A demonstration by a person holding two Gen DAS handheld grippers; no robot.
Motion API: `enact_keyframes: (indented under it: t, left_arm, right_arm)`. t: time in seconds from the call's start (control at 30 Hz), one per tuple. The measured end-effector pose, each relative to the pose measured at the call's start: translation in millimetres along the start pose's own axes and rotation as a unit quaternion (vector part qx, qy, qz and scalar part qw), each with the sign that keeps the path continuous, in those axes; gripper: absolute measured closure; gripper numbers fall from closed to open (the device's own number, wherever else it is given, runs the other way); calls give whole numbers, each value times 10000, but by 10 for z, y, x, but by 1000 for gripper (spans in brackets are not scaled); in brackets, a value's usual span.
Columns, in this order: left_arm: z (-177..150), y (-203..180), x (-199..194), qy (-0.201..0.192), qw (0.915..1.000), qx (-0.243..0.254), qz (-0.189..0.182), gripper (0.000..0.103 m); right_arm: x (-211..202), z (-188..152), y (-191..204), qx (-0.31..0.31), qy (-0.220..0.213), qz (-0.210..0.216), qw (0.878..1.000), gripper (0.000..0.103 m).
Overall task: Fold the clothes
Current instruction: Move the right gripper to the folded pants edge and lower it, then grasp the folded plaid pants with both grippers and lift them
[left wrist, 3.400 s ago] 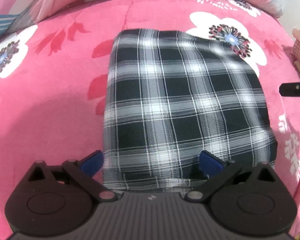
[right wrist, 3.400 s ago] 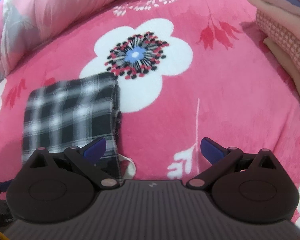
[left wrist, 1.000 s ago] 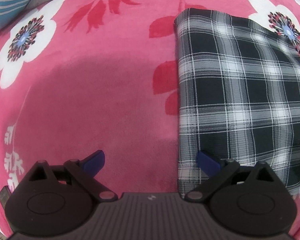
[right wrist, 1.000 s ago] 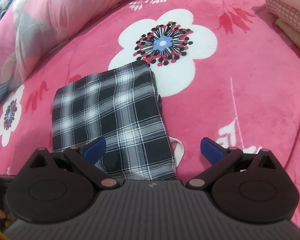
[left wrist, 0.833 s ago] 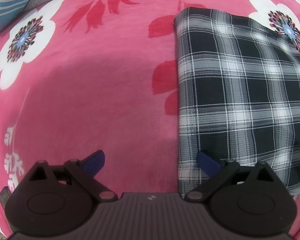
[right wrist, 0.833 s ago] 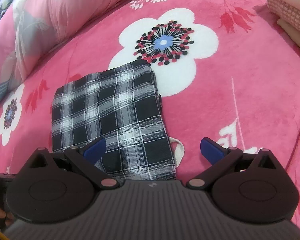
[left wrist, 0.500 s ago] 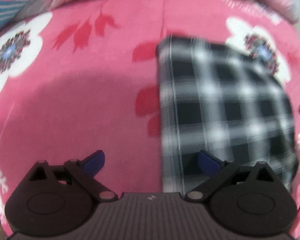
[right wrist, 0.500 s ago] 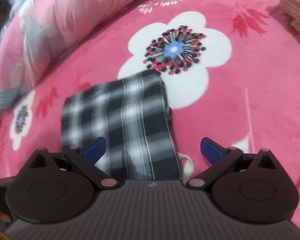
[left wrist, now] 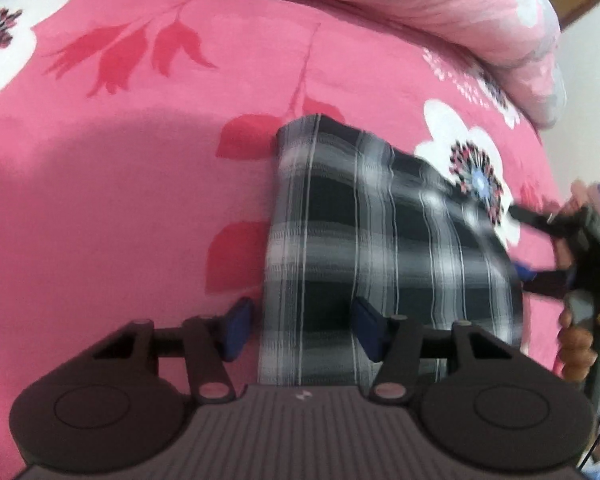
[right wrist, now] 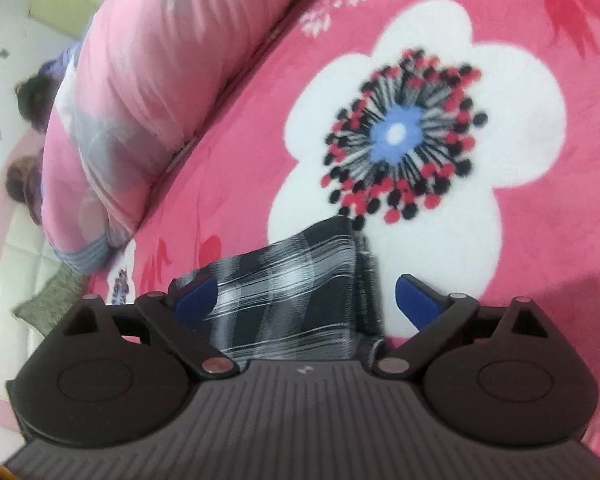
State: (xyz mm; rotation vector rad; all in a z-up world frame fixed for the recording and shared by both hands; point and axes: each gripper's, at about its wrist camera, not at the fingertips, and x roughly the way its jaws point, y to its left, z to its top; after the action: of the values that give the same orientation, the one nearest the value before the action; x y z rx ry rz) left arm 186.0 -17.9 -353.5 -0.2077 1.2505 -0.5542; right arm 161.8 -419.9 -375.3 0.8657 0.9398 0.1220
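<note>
While the left gripper (left wrist: 302, 330) stood wide half a second ago, its blue fingers have now drawn in to about half that gap. They are not yet together, and they straddle the near left edge of the plaid cloth (left wrist: 380, 240), one finger on the pink blanket (left wrist: 140, 200) and one over the fabric. Whether they pinch any cloth I cannot tell through the blur. The right gripper (right wrist: 306, 296) stays spread wide, but it has dropped low and close, so the cloth (right wrist: 300, 280) now fills the space between its fingers, with the stacked layers of the right edge showing by the right finger. In the left view that gripper sits at 3 o'clock, against the cloth's right side, with the person's hand (left wrist: 580, 340) behind it at 4 o'clock. The cloth itself lies as a neat folded rectangle on the blanket, running from the left fingers toward 1 o'clock, its far corner touching the white flower (right wrist: 420, 140). Beyond, the rolled quilt (right wrist: 140, 80) lies at 10 o'clock in the right view. Both tools have come to the near edge together, which I judge means a two-handed take. Whether that serves one more fold or a lift of the finished bundle, the frames do not settle.
</note>
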Motion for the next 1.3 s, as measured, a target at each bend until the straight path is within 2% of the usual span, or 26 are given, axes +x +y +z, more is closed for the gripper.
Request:
enact_keyframes:
  t: [0.13,0.27,0.33,0.5,0.6,0.67,0.73,0.8,0.9,1.0,1.1,1.17,1.2,1.27,1.3]
  left_arm:
    - [-64,24,23,-5,9999,-22,-126,54]
    - [-197,129,-26,299,9980,-415,-381,59]
    - [-232,145,-25,367,9973,-455,-443,59]
    - [-27,149,180,437,9965,-357,-609,59]
    - [73,98,296,478,9961,-95,-732,57]
    - [53,103,296,485,9955,-147,-797,57]
    - [-21,135,253,566,9939,-312,-890,57]
    - [-77,157,222,632,9926,-402,-953,57]
    - [-12,175,264,695,9923,-348,-969,59]
    - [164,164,384,722,9915,-347,-1021,58]
    - [147,58,401,675,9930,-84,-964,55]
    - [93,42,369,661,9931,-123,-966,55]
    - [85,44,363,656,9933,-165,-942,57]
    - [92,38,374,617,9945,-203,-824,62]
    - [97,15,377,592,9956,-156,-704,68]
  right_arm:
    - [-23,-90,-160,157,149,346,9992,15]
    - [-140,-313,-281,457,688,642,9945,23]
    - [-78,-290,-279,457,794,774,9928,23]
    - [78,-235,-275,456,1058,1102,9872,24]
    - [171,-202,-273,456,1215,1298,9830,23]
    - [177,-221,-290,492,1299,1363,9809,23]
    - [147,-267,-319,552,1369,1385,9793,28]
    - [117,-312,-347,612,1438,1408,9776,40]
    - [151,-313,-365,663,1524,1420,9758,46]
    - [352,-203,-277,493,1626,1484,9742,47]
    - [522,-122,-146,153,1793,1580,9709,48]
    - [442,-172,-164,105,1833,1601,9699,52]
    - [405,-203,-195,182,1860,1577,9696,57]
    - [385,-227,-222,254,1877,1508,9702,62]
    - [394,-224,-211,228,1873,1464,9711,65]
